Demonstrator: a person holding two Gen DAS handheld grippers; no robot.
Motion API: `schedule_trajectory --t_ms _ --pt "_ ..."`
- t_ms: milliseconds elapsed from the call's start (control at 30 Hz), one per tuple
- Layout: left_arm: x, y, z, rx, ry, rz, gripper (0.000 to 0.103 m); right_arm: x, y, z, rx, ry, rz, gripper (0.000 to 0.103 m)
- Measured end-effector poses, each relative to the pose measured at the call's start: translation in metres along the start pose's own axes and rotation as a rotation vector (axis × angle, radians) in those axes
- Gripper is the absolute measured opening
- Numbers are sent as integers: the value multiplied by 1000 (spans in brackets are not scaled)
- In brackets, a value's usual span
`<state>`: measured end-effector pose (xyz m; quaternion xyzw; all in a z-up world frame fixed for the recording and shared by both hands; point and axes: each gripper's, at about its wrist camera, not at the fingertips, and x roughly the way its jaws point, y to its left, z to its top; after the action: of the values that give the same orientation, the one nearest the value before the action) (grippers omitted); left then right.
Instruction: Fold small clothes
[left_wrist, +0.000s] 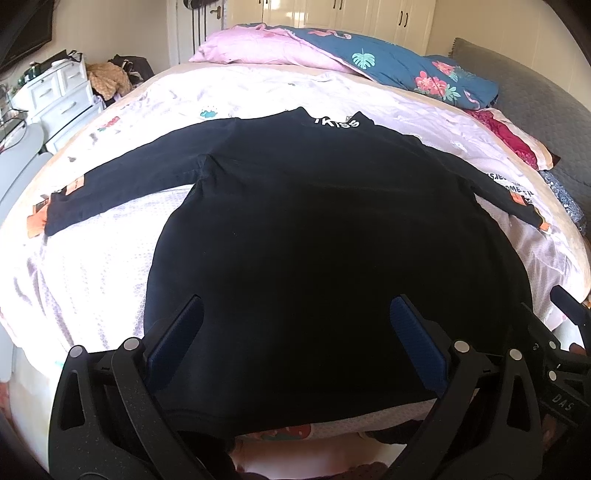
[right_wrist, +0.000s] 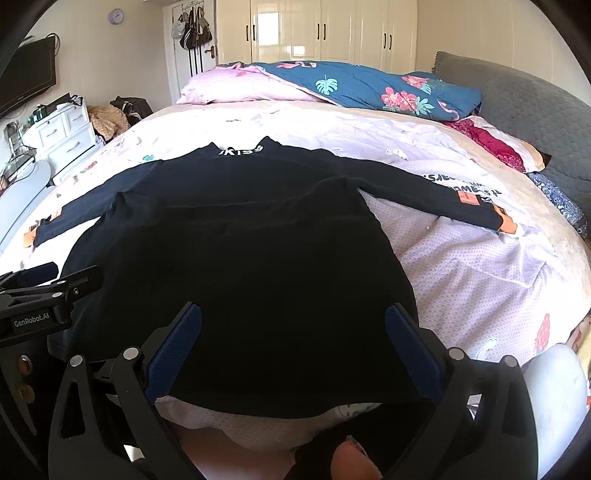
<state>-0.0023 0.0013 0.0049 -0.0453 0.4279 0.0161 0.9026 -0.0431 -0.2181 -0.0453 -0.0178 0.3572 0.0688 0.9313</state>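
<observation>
Currently both grippers, left gripper (left_wrist: 295, 332) and right gripper (right_wrist: 293, 334), gape empty over shirt (left_wrist: 314, 229) hem; collar far, sleeves spread sideways.

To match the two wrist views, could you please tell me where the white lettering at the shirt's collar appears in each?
Left wrist view: the white lettering sits right of centre, near the top of the black shirt.
Right wrist view: the white lettering sits left of centre, on the shirt's far edge.
Shared landmark: the blue floral quilt lies behind the shirt in both.
</observation>
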Motion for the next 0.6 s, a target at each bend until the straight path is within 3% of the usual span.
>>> schedule_trajectory --t_ms 600 --pt "-2 0 0 -7 -5 4 95 -1 1 0 -1 -5 -1 99"
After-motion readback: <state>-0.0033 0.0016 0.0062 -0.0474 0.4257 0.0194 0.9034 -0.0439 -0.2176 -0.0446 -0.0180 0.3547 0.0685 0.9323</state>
